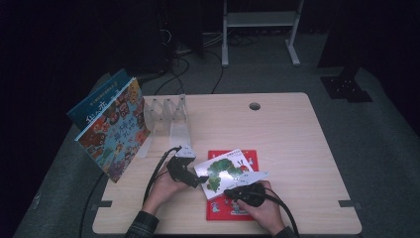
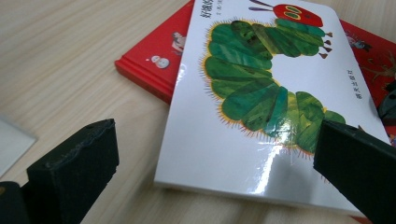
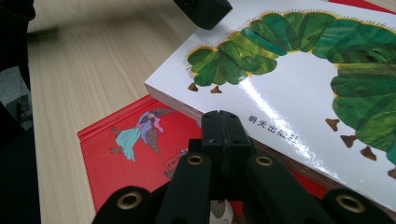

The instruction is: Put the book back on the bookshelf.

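A white board book with a green caterpillar (image 1: pixel 223 171) lies askew on a flat red book (image 1: pixel 249 158) near the table's front edge. In the left gripper view my left gripper (image 2: pixel 215 158) is open, with its jaws wide on either side of the white book's (image 2: pixel 210 149) near corner and not touching it. From the high view, that left gripper (image 1: pixel 199 181) sits at the book's left edge. My right gripper (image 3: pixel 226 133) is shut, its tips pressed against the white book's (image 3: pixel 289 107) lower edge just above the red cover (image 3: pixel 116 154). Its body (image 1: pixel 245 193) rests over the red book.
A clear acrylic book rack (image 1: pixel 171 116) stands at the table's back left, with two picture books (image 1: pixel 116 129) leaning beside it past the table's left edge. A cable hole (image 1: pixel 254 106) is at the back. Bare wood (image 1: pixel 307 148) stretches to the right.
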`<state>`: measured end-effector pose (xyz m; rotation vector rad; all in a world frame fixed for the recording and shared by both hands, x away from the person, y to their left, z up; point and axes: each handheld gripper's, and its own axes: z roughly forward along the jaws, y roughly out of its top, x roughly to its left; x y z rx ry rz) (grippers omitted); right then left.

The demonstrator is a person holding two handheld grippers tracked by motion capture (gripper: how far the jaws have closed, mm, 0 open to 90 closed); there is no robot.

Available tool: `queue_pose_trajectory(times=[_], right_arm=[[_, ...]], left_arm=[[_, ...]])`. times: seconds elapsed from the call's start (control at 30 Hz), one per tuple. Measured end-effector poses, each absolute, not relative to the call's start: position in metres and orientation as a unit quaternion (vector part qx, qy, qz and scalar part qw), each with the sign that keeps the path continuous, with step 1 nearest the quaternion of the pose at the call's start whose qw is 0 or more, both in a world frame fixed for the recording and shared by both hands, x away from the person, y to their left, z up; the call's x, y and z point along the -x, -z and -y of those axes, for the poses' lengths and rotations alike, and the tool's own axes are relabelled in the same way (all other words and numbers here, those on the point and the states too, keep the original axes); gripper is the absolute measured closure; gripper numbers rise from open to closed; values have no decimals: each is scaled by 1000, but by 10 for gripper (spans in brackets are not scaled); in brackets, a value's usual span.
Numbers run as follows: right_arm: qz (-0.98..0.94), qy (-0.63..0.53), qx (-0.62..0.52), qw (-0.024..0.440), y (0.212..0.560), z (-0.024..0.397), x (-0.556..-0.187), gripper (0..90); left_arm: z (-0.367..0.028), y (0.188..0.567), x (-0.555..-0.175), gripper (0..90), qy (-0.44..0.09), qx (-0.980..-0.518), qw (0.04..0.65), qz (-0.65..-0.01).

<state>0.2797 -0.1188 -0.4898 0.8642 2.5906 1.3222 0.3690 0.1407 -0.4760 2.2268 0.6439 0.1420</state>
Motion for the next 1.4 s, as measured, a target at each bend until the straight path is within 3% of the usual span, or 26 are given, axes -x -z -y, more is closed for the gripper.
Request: queue_pose_trajectory(times=[0.63,1.07,1.4], right_arm=[[-862,-424,-272,65,491,112,-276,890],[-862,-420,-274,77,491,107,-274,894],[-860,-420,-281,68,490,104,-278,894]], left_arm=[[-132,489,-374,0,25,-881,398,-254],[-129,482,-374,0,16,-879,392,-270],[-131,445,-364,18,-24,-868,432,-243]])
